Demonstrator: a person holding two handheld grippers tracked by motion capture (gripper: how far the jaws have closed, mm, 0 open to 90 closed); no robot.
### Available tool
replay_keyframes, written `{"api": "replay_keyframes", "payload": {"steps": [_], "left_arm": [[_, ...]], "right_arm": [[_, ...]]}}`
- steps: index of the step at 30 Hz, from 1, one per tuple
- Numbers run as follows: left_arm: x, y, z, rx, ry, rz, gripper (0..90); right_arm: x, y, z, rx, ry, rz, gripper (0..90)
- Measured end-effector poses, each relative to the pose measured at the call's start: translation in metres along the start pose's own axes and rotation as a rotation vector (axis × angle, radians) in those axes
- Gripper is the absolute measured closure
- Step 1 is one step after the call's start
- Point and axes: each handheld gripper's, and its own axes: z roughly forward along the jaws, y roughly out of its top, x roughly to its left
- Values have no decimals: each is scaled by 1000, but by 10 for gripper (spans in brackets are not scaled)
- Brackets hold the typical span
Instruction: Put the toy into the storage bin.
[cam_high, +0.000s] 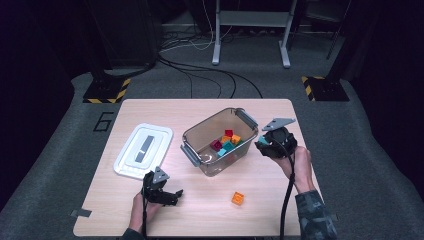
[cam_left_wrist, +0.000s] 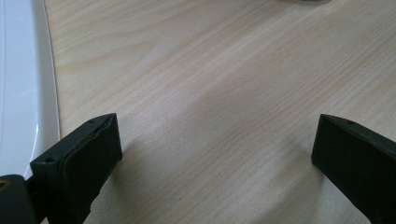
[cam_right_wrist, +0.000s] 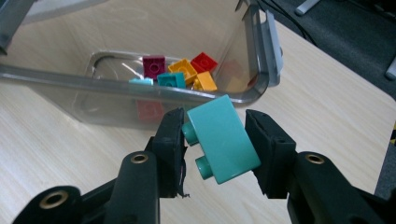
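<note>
Transport of a teal brick (cam_right_wrist: 223, 139) is in hand: the right gripper (cam_right_wrist: 214, 140) has its jaws clamped on it, just outside the bin (cam_high: 192, 147) rim. Next, I think, it must pass over the rim and release. Left gripper (cam_left_wrist: 217, 149) rests on the desk (cam_left_wrist: 210, 70), jaws apart and empty.

Left gripper (cam_left_wrist: 215, 154) jaws wide apart, over wood table (cam_left_wrist: 224, 70), white lid (cam_left_wrist: 21, 84) at left edge

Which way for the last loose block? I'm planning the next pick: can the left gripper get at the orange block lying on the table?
Probably yes. The left gripper stands open and holds nothing, and bare table lies between it and the orange block. The right gripper, shut on a teal block, is off by the bin.
</note>
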Motion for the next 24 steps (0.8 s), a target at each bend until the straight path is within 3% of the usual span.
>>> {"api": "replay_keyframes", "payload": {"steps": [13,24], "left_arm": [[0,0,0,-5,-2,-4,14],[0,0,0,-5,-2,-4,14]], "right_arm": [[-8,30,5,-24,-19,-4,582],[-11,51,23,-25,-5,-4,581]]}}
